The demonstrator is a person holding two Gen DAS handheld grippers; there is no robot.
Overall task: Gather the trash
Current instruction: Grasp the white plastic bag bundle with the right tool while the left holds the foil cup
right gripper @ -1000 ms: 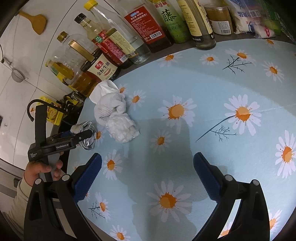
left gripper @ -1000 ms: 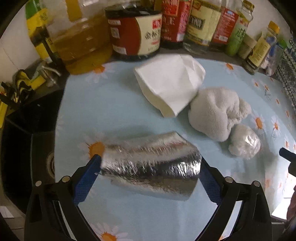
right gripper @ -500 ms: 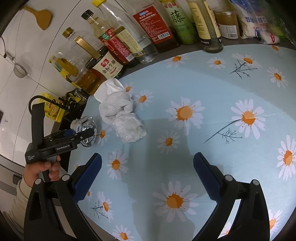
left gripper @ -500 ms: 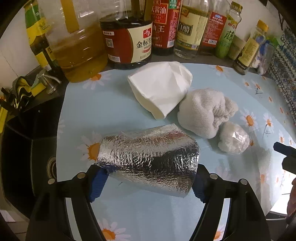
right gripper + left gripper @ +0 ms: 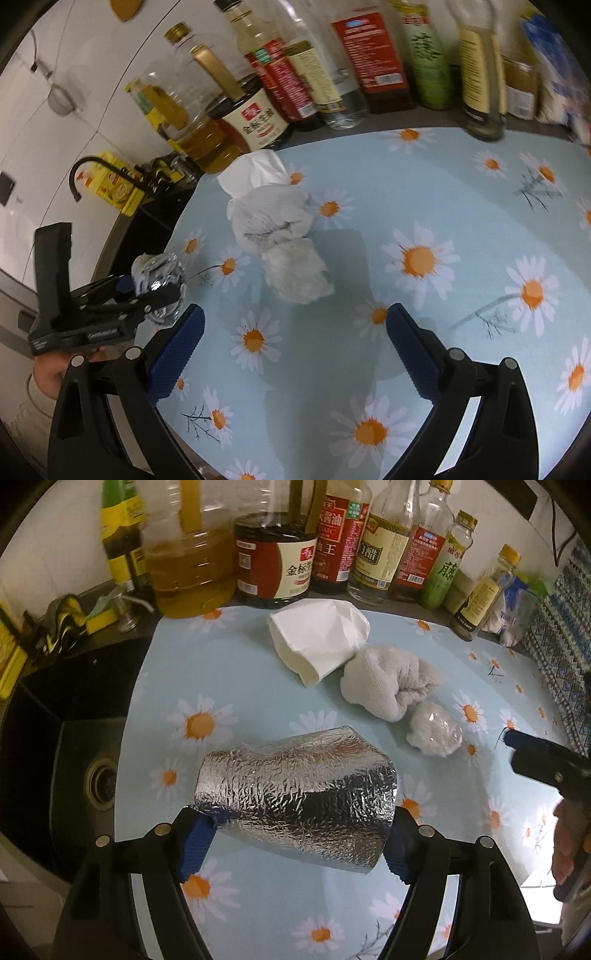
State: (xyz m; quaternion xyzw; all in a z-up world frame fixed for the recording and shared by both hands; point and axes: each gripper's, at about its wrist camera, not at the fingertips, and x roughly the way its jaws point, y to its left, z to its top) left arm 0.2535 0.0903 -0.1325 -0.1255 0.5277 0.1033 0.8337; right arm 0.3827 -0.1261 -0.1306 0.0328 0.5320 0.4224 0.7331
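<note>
My left gripper is shut on a crumpled sheet of silver foil, its blue pads pressing both ends, and holds it just above the daisy tablecloth. The right wrist view shows that gripper at the left with the foil bunched in it. Beyond lie a white tissue, a balled greyish cloth and a wad of clear plastic wrap. My right gripper stands open and holds nothing, just short of the plastic wad; its tip enters from the right.
A row of oil and sauce bottles lines the wall behind the cloth. A black sink with its drain lies to the left, with a faucet and sponges near it. A patterned cloth hangs at the far right.
The left jaws have closed onto the foil and lifted it off the tablecloth. The right gripper has moved in toward the cloth and plastic wad and rolled slightly.
</note>
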